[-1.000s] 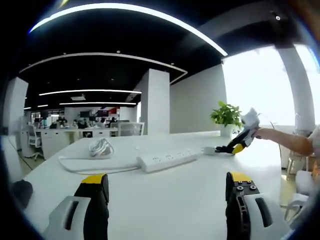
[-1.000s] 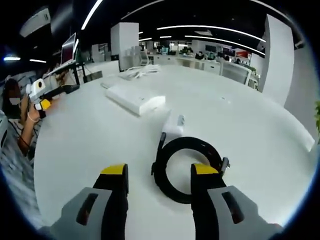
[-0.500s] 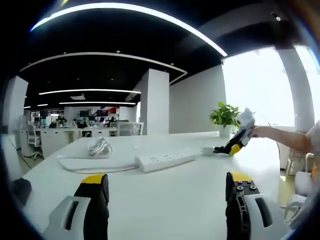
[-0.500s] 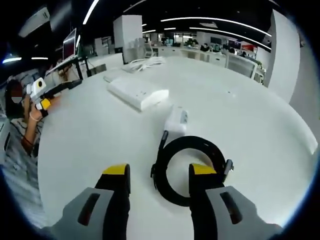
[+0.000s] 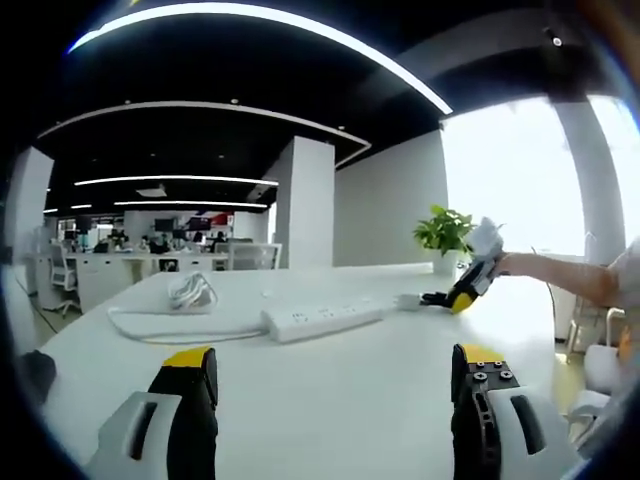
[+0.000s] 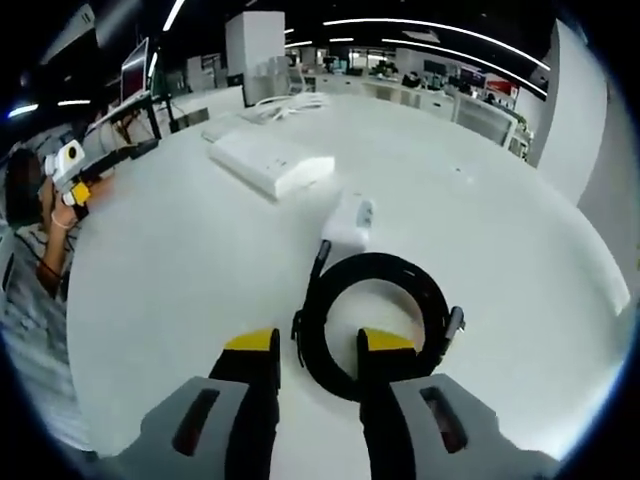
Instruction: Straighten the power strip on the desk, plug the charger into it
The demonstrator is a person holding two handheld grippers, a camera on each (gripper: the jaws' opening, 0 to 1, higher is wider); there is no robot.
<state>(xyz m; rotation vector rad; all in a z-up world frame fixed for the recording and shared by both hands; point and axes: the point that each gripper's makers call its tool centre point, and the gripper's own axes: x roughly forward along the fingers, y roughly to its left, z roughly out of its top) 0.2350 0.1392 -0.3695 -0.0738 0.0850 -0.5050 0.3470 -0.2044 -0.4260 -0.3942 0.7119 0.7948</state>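
Note:
The white power strip (image 5: pixel 320 318) (image 6: pixel 270 165) lies at an angle on the white desk (image 5: pixel 330 400) (image 6: pixel 180 280). Its white cord (image 5: pixel 190 292) (image 6: pixel 285 108) is bunched behind it. The charger is a white adapter (image 6: pixel 347 220) (image 5: pixel 408 301) with a coiled black cable (image 6: pixel 400 290). My right gripper (image 6: pixel 318 345) (image 5: pixel 465 290) is open but narrowed, and the near left arc of the coil lies between its jaws. My left gripper (image 5: pixel 330 375) (image 6: pixel 75 180) hovers wide open over bare desk, well short of the strip.
A potted plant (image 5: pixel 445 232) stands at the desk's far edge by a bright window. A person's arm (image 5: pixel 560 275) reaches in from the right. Rows of office desks and chairs (image 5: pixel 100 270) fill the background. A monitor (image 6: pixel 135 95) stands beyond the desk.
My right gripper's jaws have drawn closer together and moved forward over the black coil. The left gripper view has barely shifted.

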